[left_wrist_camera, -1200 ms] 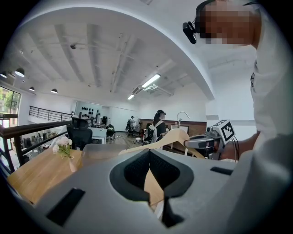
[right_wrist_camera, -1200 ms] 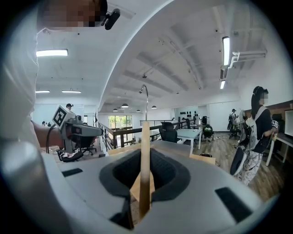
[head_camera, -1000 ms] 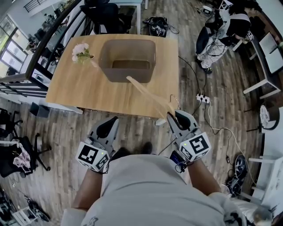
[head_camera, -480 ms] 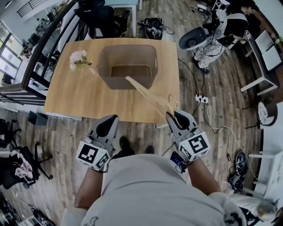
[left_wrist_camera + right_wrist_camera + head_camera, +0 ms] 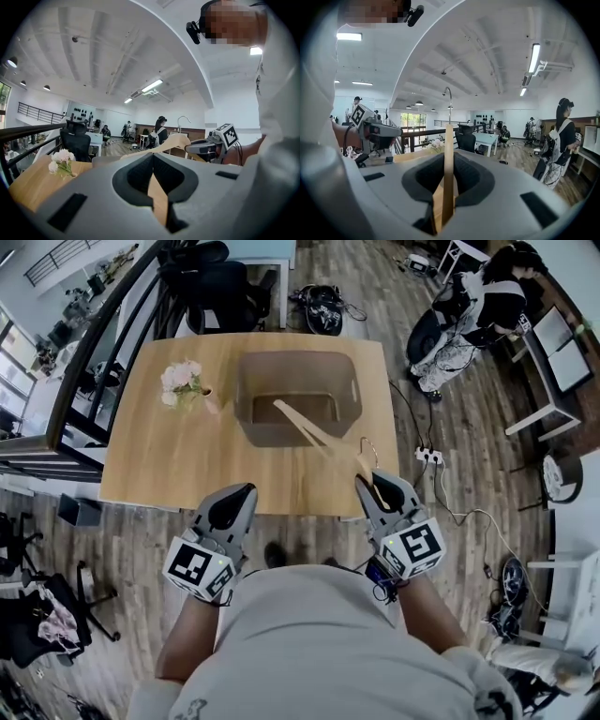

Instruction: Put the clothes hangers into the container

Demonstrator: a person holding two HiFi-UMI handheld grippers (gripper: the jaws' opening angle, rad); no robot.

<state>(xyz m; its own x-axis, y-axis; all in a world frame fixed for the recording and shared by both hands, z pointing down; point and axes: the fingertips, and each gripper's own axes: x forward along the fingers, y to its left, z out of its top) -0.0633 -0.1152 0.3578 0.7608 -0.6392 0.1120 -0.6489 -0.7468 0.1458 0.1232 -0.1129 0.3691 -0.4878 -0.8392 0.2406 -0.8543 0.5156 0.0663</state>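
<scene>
A wooden clothes hanger [image 5: 319, 437] with a metal hook [image 5: 368, 448] is clamped in my right gripper [image 5: 367, 482], which is shut on it near the hook. The hanger slants up and left over the wooden table [image 5: 150, 470], and its far end reaches over the near rim into the grey container [image 5: 347, 395]. In the right gripper view the hanger [image 5: 448, 159] stands edge-on between the jaws. My left gripper [image 5: 246, 491] hovers at the table's near edge, left of the hanger, shut and holding nothing. From the left gripper view the hanger [image 5: 173, 140] and right gripper [image 5: 206, 147] show at the right.
A small bunch of pink flowers [image 5: 183, 382] stands on the table left of the container. Black office chairs [image 5: 211, 277] crowd the far side. A power strip with cables [image 5: 429, 454] lies on the floor to the right, and a person [image 5: 478, 296] stands beyond it.
The table and container have come nearer in the head view. The hanger's far end has gone from the container's front wall to over its opening. Both grippers keep their jaws as before.
</scene>
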